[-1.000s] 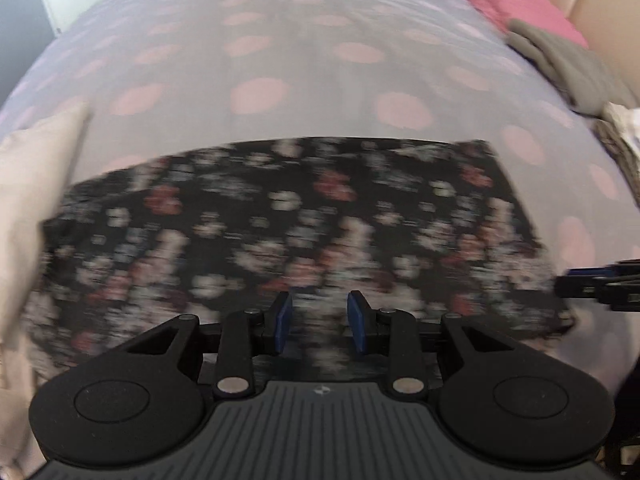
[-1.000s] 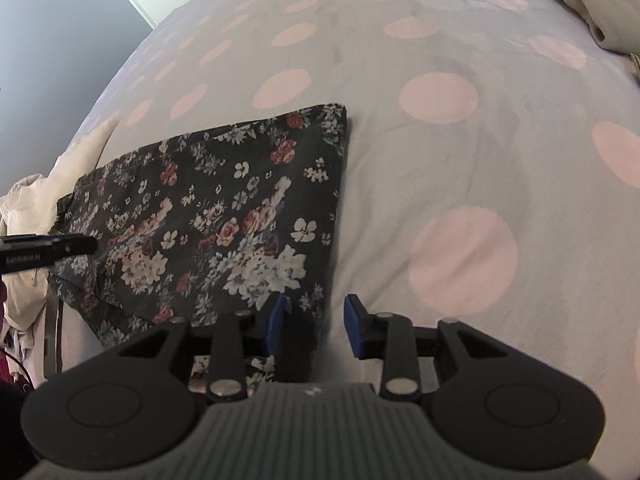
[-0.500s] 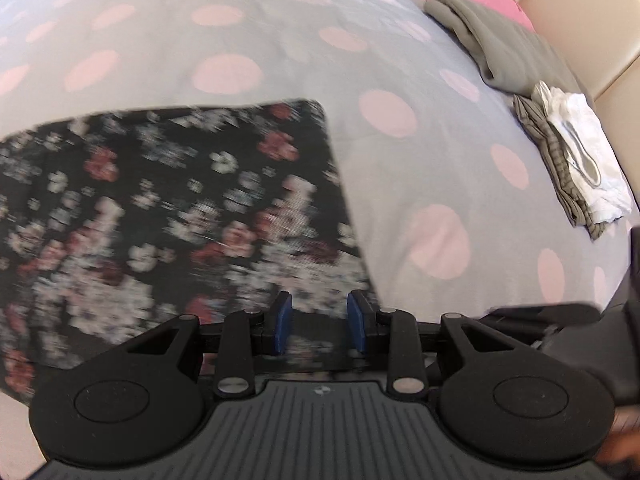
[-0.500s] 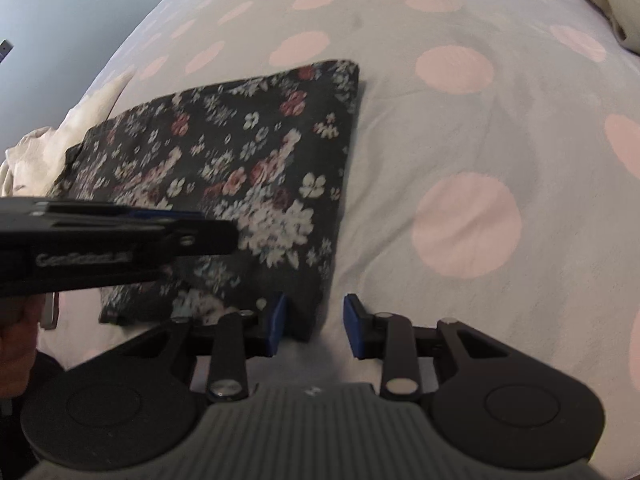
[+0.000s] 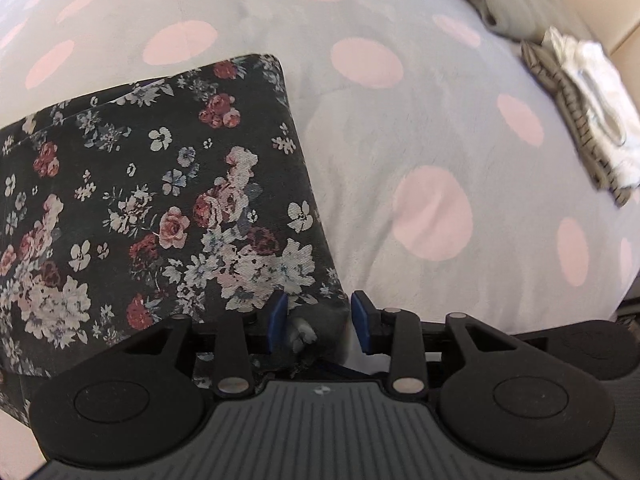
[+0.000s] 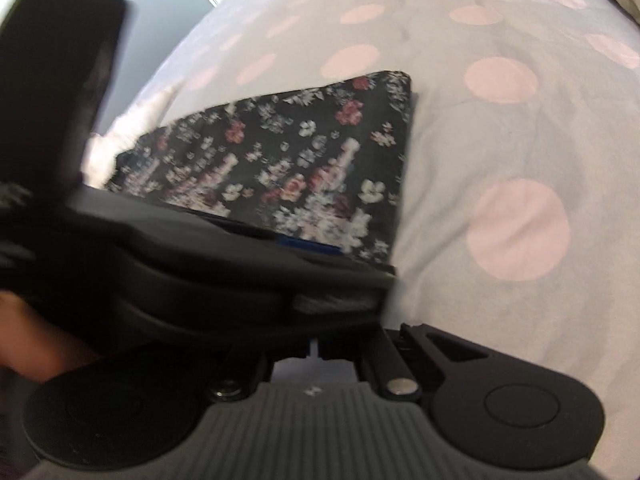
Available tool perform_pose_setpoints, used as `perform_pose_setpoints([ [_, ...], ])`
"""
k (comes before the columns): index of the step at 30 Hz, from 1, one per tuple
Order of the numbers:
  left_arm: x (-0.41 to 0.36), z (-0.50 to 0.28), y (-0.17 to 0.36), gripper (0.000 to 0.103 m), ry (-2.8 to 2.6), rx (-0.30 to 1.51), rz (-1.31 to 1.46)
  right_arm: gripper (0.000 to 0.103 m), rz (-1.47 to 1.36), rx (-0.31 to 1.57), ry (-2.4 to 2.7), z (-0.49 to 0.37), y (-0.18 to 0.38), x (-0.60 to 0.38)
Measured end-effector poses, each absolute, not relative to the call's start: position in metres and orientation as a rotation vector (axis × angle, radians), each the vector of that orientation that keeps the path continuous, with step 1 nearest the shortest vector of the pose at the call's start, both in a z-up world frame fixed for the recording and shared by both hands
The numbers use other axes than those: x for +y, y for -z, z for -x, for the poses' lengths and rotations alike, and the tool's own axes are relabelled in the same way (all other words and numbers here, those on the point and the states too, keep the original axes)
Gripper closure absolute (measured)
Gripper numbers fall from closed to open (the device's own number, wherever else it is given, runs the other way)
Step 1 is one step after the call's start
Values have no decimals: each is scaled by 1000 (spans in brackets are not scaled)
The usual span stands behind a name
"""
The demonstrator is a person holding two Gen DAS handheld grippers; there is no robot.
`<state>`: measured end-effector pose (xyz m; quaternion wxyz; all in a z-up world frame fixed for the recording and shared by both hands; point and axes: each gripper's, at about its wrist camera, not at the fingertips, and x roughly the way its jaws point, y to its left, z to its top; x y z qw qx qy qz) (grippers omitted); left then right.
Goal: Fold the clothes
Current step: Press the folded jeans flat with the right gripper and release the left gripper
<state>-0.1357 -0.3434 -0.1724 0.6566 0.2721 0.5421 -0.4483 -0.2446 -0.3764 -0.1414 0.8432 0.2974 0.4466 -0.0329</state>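
Two layers of soft, limp floral garment (image 5: 160,200): left gripper (image 5: 318,316) straddles its near corner, fingers apart; right gripper's fingers hidden, cannot tell.

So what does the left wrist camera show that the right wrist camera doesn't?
Only the left wrist view shows the left gripper open around the near corner of the floral garment, and a white cloth on striped grey fabric at the far right. Only the right wrist view shows the left gripper's body from the side, crossing the frame and hiding the right gripper's fingertips, plus a hand and a white cloth beyond the garment. Both show the garment and the pink-dotted bedspread.
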Motion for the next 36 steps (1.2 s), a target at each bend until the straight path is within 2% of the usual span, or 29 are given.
perform_pose_setpoints([
  [5,-346,146,174,74,1023,1180,-690,103,-601,1006,64,238,145,-372],
  [8,-348,153,176,75,1027,1150,-733,98,-541,1069,80,238,143,-371],
  [10,-349,157,176,76,1029,1130,-762,88,-509,1107,104,242,141,-374],
  [11,-349,159,177,76,1031,1120,-776,75,-494,1125,116,244,139,-376],
  [12,-350,161,177,77,1032,1110,-791,66,-486,1147,118,246,138,-380],
  [18,-347,163,173,87,1055,1075,-793,62,-331,1244,77,247,122,-410],
  [23,-330,148,159,93,1082,1092,-689,61,-8,1224,-46,232,108,-420],
  [28,-317,130,142,94,1084,1121,-606,61,446,1113,-195,216,106,-420],
  [32,-308,116,128,94,1084,1144,-539,54,817,993,-377,203,112,-409],
  [36,-298,102,115,94,1083,1166,-475,54,1089,904,-541,186,119,-401],
])
